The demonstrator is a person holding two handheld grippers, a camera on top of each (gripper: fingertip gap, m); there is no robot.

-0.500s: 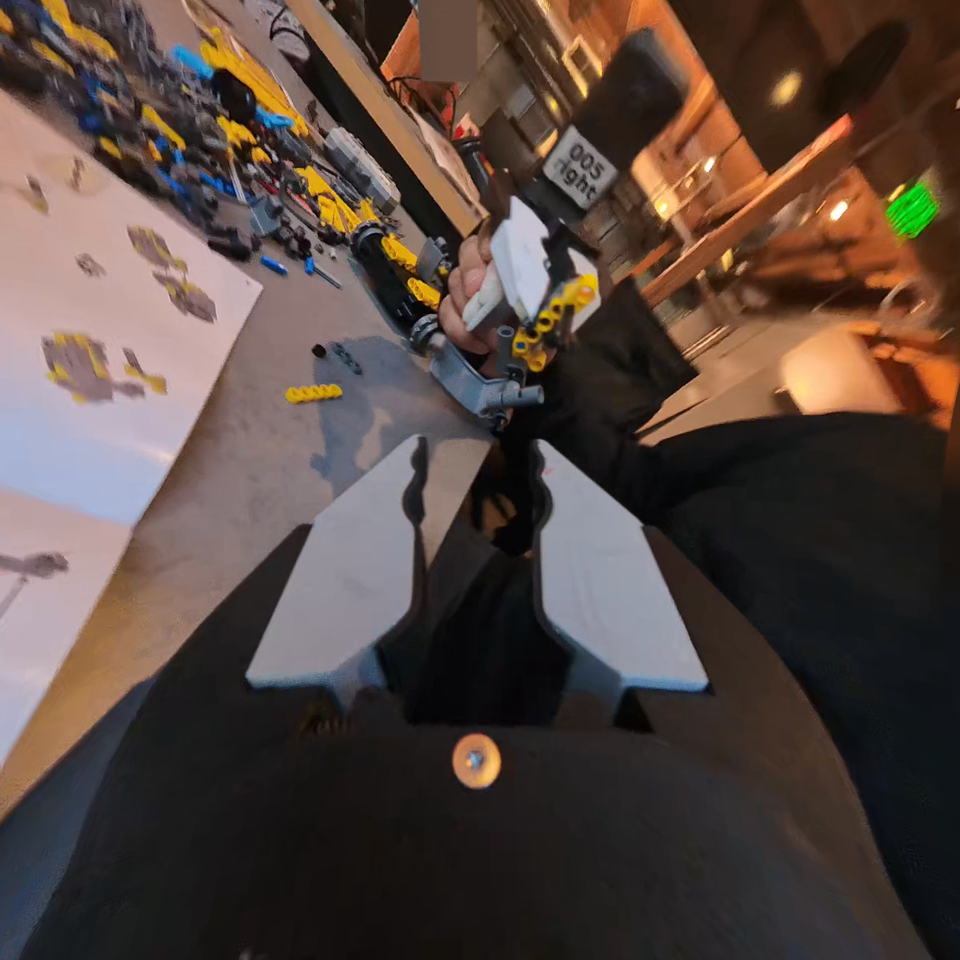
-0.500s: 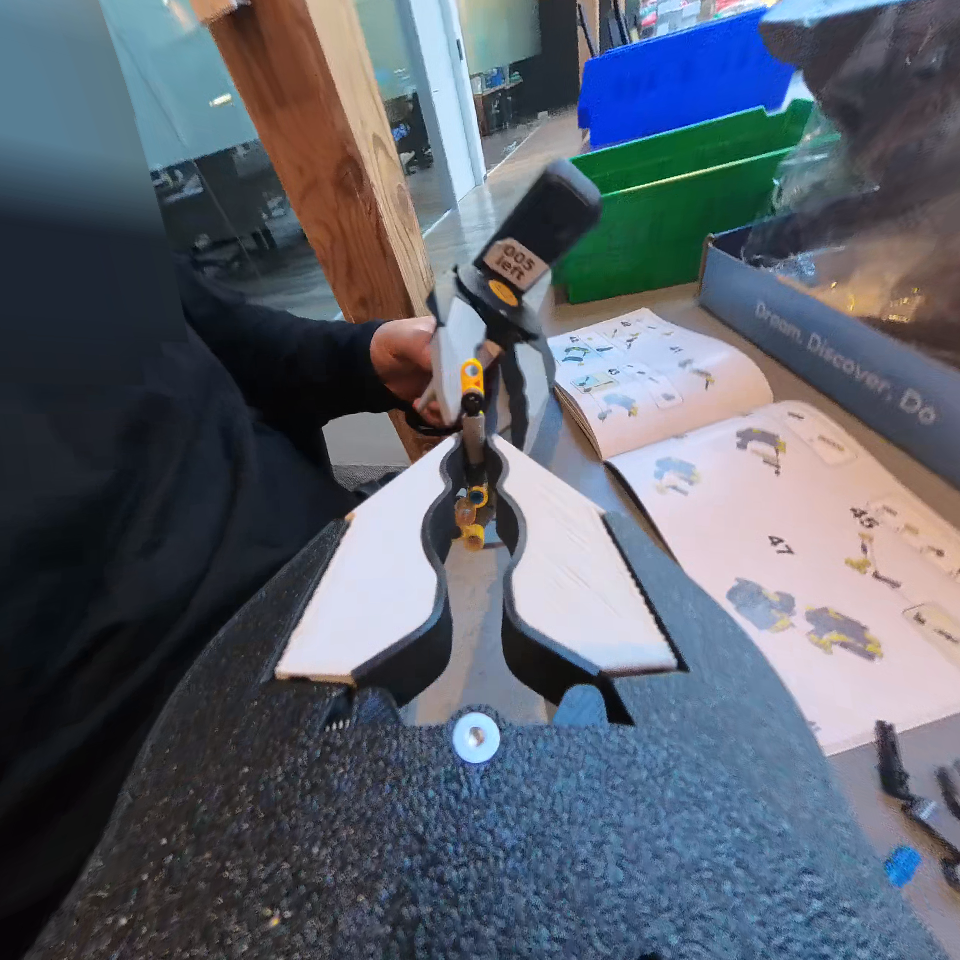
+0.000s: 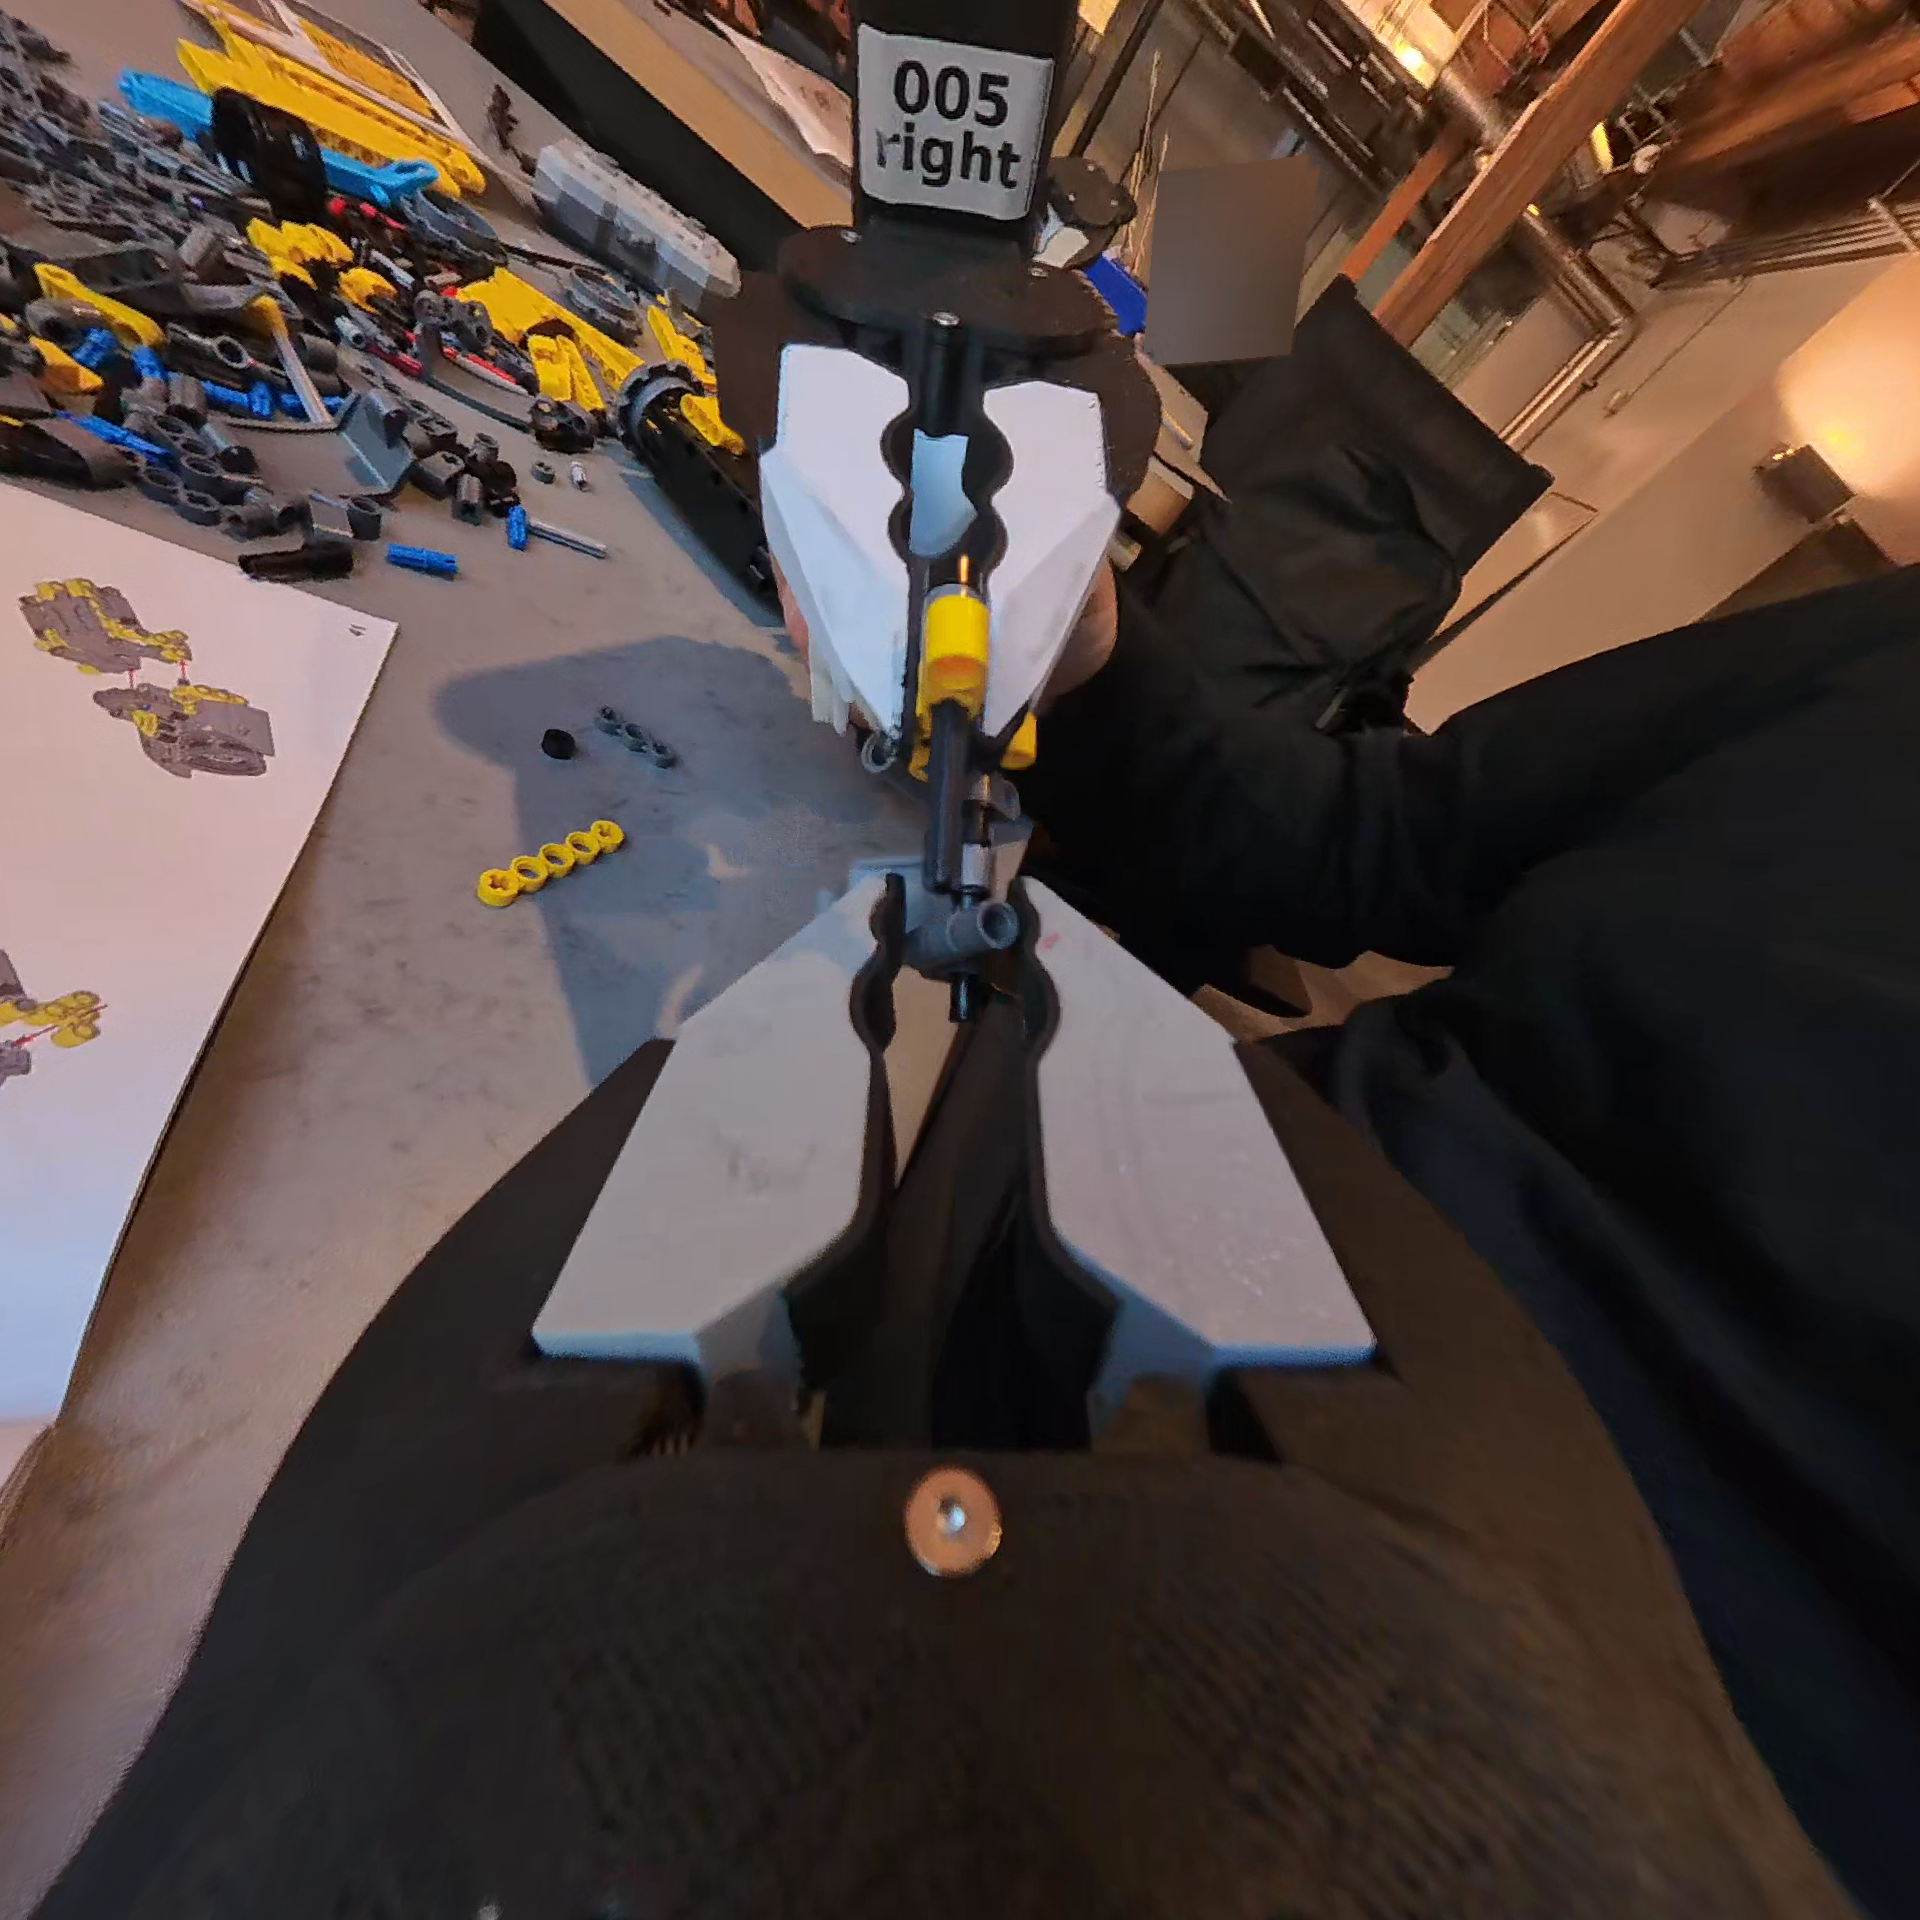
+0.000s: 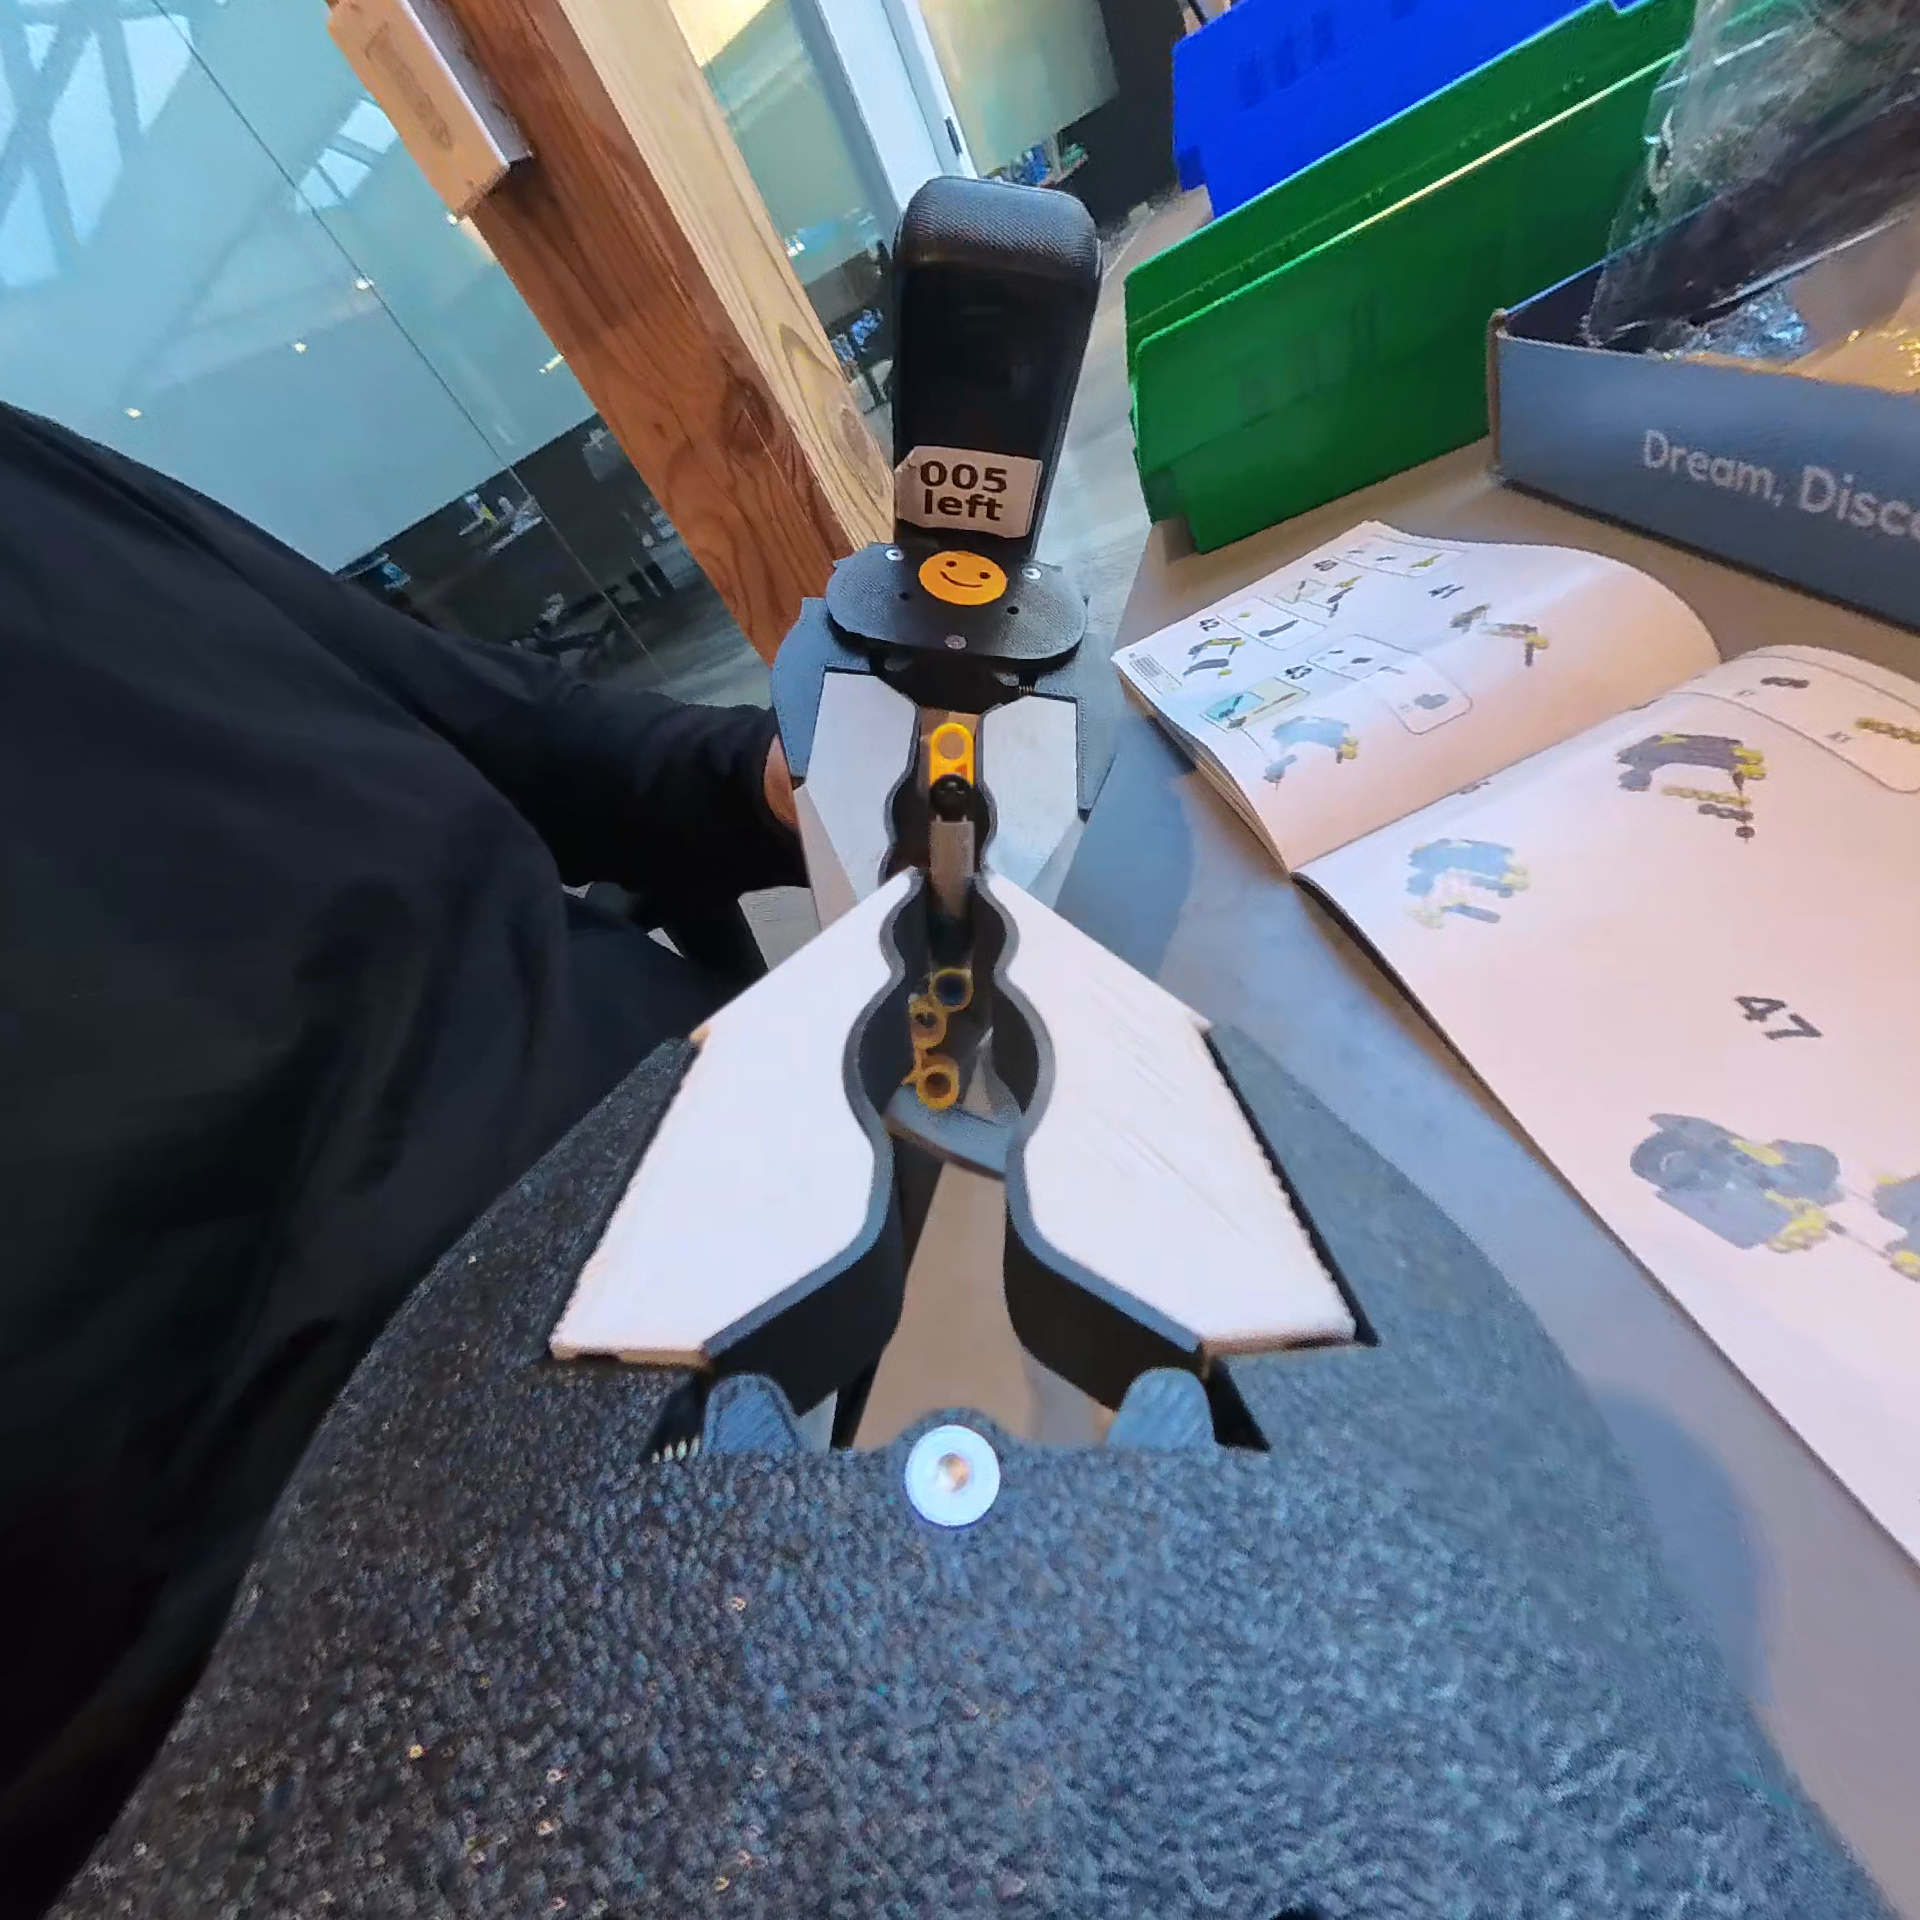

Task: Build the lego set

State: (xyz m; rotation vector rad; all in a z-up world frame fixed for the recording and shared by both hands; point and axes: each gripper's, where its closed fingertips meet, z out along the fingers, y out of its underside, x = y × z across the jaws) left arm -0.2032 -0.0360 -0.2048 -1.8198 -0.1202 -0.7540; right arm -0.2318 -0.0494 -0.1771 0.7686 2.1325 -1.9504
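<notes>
Grey table [image 3: 343, 1039], box [image 4: 1704, 457] holding plastic bags [image 4: 1787, 156], 2 bins [image 4: 1351, 270]

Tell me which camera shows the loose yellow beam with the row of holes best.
The left wrist view. The yellow beam lies in plain sight on the grey table, beside the instruction page, left of the left gripper. The right wrist view does not show it.

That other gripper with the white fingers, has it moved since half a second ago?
Yes. The right gripper has swung in head-on, meeting the left gripper tip to tip; the camera moved too, so direction against the table is unclear.
</notes>
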